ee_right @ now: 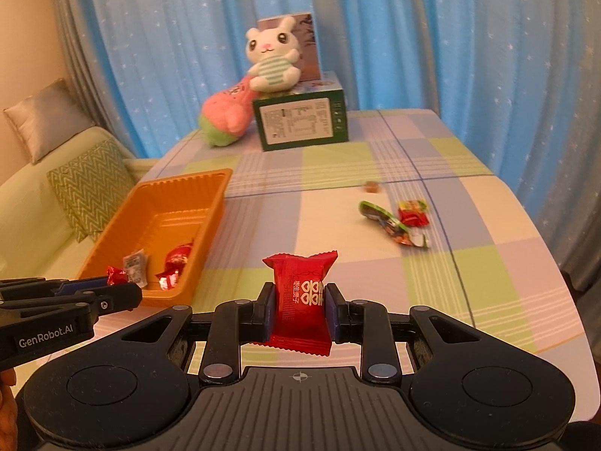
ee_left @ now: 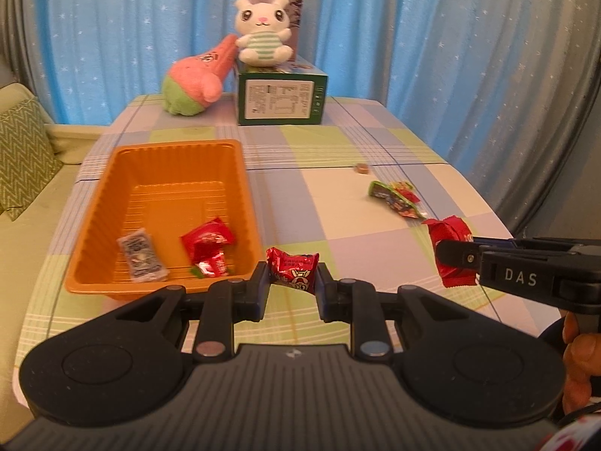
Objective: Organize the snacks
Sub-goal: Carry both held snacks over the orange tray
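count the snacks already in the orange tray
2, perhaps more behind the near wall of the orange tray: a grey packet at its left, a red wrapper beside it.

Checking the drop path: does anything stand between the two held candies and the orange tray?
Nothing visible does. The left gripper holds a red candy just beside the orange tray; the right gripper holds a red candy packet over bare tablecloth.

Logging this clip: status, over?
Left gripper shut on red candy. Right gripper shut on red packet. Orange tray ahead, path clear.
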